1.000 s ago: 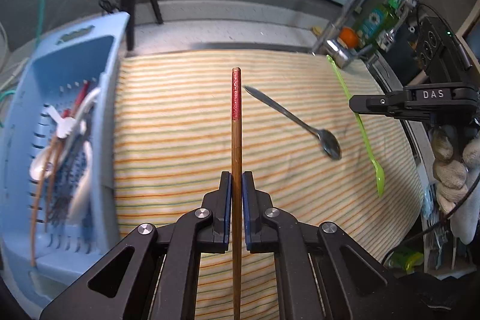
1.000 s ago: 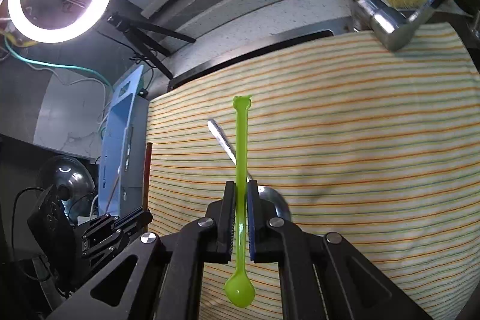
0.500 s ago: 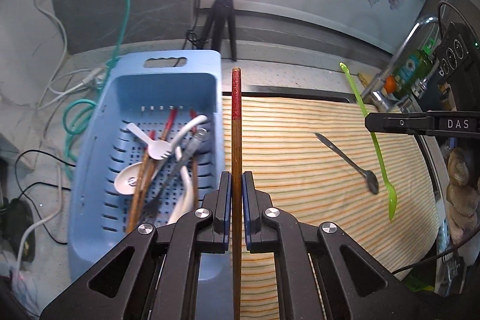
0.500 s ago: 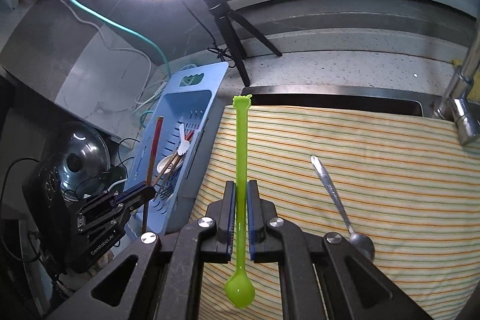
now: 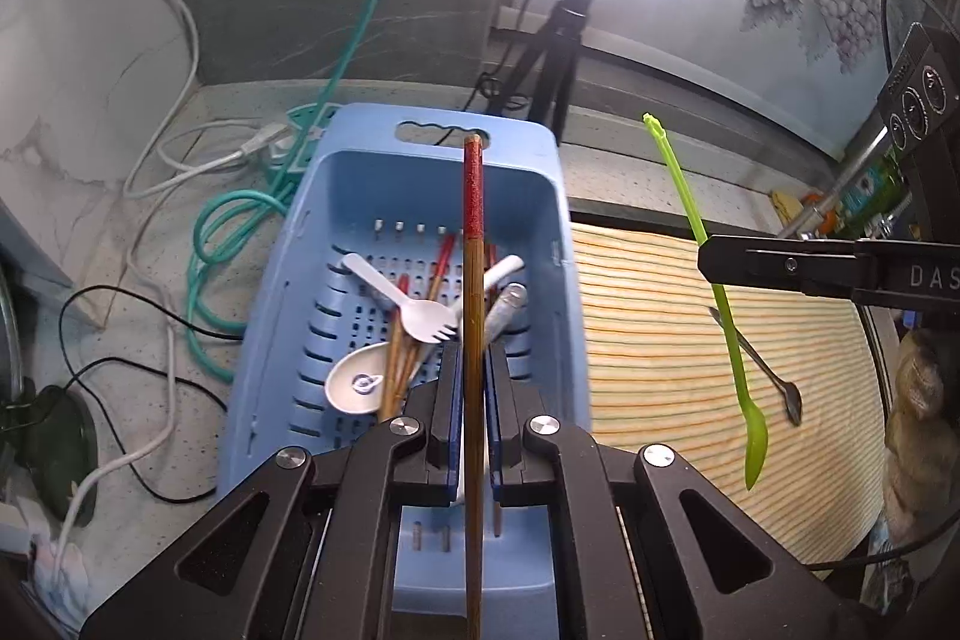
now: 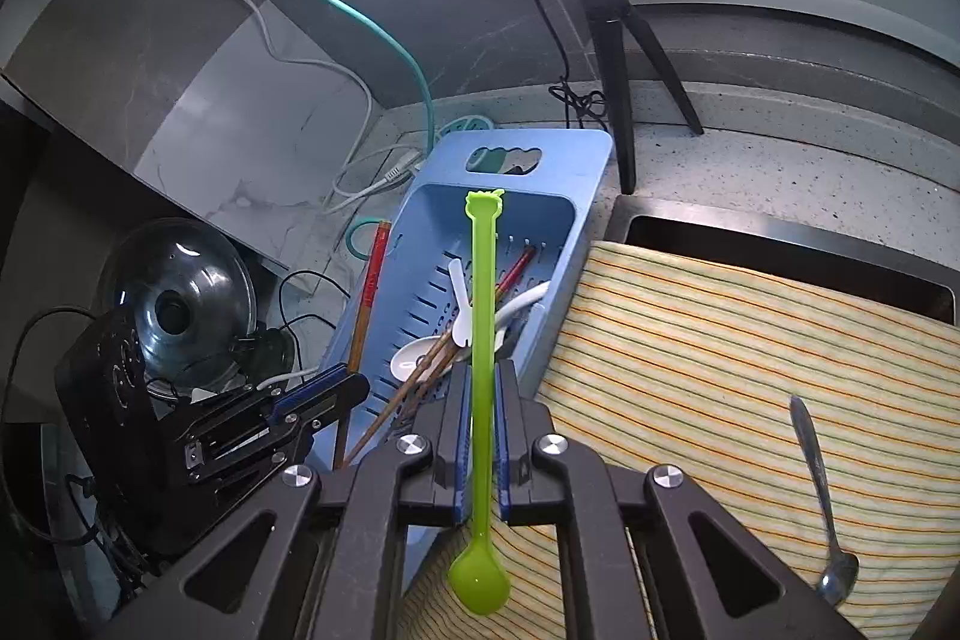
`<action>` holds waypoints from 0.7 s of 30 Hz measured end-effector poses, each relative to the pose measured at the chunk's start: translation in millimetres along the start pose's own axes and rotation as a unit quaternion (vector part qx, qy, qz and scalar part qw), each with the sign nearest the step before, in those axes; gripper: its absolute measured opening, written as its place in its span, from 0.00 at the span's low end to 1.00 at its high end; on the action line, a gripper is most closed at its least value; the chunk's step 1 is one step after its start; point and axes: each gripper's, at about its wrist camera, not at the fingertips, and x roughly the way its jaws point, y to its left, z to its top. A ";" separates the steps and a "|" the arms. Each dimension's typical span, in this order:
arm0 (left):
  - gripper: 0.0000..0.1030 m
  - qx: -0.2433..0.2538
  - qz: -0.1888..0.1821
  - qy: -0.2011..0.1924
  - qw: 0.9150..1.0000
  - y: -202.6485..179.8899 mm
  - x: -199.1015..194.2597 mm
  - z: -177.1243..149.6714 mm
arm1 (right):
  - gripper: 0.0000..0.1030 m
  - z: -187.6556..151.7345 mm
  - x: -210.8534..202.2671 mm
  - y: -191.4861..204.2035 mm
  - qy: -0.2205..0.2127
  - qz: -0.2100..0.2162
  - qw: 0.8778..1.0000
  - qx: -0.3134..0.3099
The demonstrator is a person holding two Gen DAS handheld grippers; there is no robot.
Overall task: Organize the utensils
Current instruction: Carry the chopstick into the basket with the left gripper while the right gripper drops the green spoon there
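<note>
My left gripper [image 5: 473, 358] is shut on a brown chopstick with a red end [image 5: 473, 244], held above the blue perforated basket [image 5: 543, 244]. The basket holds a white spork [image 5: 414, 313], a white ceramic spoon [image 5: 354, 385], more chopsticks and a metal handle. My right gripper [image 6: 482, 382] is shut on a long green plastic spoon [image 6: 482, 292], bowl end toward the camera, over the basket's [image 6: 558, 208] right edge. That green spoon [image 5: 729, 316] also shows in the left wrist view, as does the right gripper [image 5: 717, 259]. A metal spoon [image 6: 822, 496] lies on the striped cloth [image 6: 750, 370].
A ring light on a black tripod [image 6: 618, 58] stands behind the basket. Cables and a green hose [image 5: 240, 220] lie left of it on the speckled counter. A pot lid [image 6: 177, 304] sits at far left. A faucet and bottles [image 5: 858, 196] stand at right.
Both grippers have swung left from over the striped cloth to over the blue basket, carrying the chopstick and the green spoon. The metal spoon stays on the cloth.
</note>
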 end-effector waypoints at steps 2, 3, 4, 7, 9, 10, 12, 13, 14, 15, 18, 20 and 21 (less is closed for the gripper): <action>0.06 -0.008 0.001 0.003 1.000 7.6 3.0 2.3 | 0.06 4.5 8.9 5.6 0.002 0.003 1.000 0.000; 0.06 -0.012 0.000 0.005 1.000 11.2 4.9 3.5 | 0.06 6.2 12.9 7.7 0.003 0.004 1.000 0.000; 0.06 -0.016 -0.001 0.006 1.000 14.5 6.8 4.8 | 0.06 8.1 17.9 10.1 0.004 0.006 1.000 0.000; 0.06 -0.030 -0.007 0.007 0.999 22.9 13.1 8.9 | 0.06 13.6 30.5 13.5 0.010 0.009 1.000 0.003; 0.06 -0.036 -0.004 0.007 0.999 26.5 16.9 12.2 | 0.06 16.7 40.0 15.6 0.014 0.010 1.000 0.006; 0.06 -0.038 -0.004 0.006 0.999 27.6 18.6 14.0 | 0.06 18.0 44.9 16.4 0.017 0.012 1.000 0.009; 0.06 -0.040 -0.003 0.004 0.999 29.4 21.1 18.0 | 0.06 19.5 51.3 17.7 0.021 0.015 1.000 0.012; 0.06 -0.040 -0.002 0.003 0.999 30.1 22.5 20.1 | 0.06 20.3 54.5 19.0 0.022 0.015 1.000 0.011; 0.06 -0.041 -0.002 0.002 0.999 30.7 23.7 22.3 | 0.06 21.0 56.3 21.0 0.022 0.015 1.000 0.009; 0.06 -0.044 -0.004 0.002 0.999 32.1 24.9 24.6 | 0.06 21.9 57.9 22.5 0.021 0.014 1.000 0.007; 0.06 -0.048 -0.002 0.001 0.999 35.4 28.2 29.4 | 0.07 24.6 62.4 25.6 0.023 0.019 1.000 0.002; 0.08 -0.052 -0.003 0.003 0.999 37.6 29.8 30.8 | 0.07 26.4 62.3 26.9 0.020 0.013 1.000 0.001; 0.16 -0.054 -0.004 0.002 0.999 38.7 29.7 31.0 | 0.07 27.3 61.8 27.1 0.019 0.012 1.000 0.000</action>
